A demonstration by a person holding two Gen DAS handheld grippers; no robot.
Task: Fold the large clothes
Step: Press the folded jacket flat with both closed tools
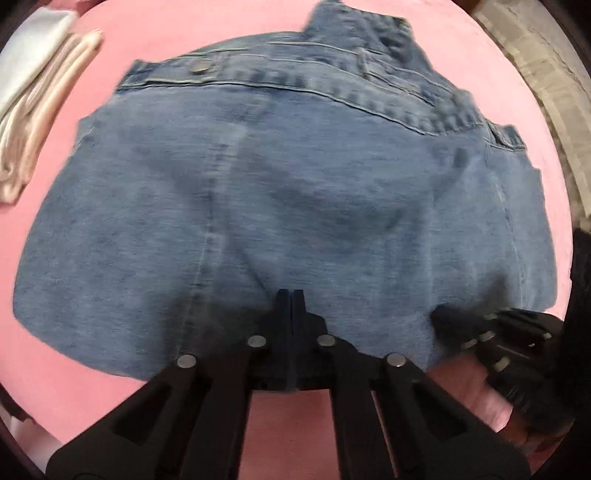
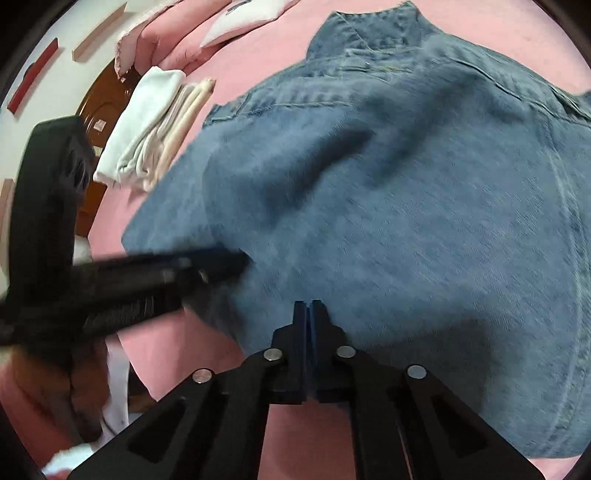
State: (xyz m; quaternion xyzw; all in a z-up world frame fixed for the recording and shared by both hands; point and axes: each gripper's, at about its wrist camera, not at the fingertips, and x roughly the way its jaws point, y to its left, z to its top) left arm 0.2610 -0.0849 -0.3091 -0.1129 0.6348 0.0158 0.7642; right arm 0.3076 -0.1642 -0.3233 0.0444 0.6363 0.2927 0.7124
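Observation:
A blue denim jacket (image 1: 288, 206) lies back up on the pink bed sheet (image 1: 155, 44), collar at the far side; it also fills the right wrist view (image 2: 406, 206). My left gripper (image 1: 291, 295) is shut on the jacket's near hem fold. My right gripper (image 2: 309, 306) is shut on the same near edge, further right. The right gripper shows in the left wrist view (image 1: 443, 317) at the hem's right corner. The left gripper shows blurred in the right wrist view (image 2: 240, 258), its tips on the denim.
A stack of folded white and cream clothes (image 1: 33, 96) lies at the far left on the bed, also in the right wrist view (image 2: 155, 129). Pink pillows (image 2: 177, 44) and a white one (image 2: 240, 18) lie beyond. A patterned floor (image 1: 546, 96) shows at the right.

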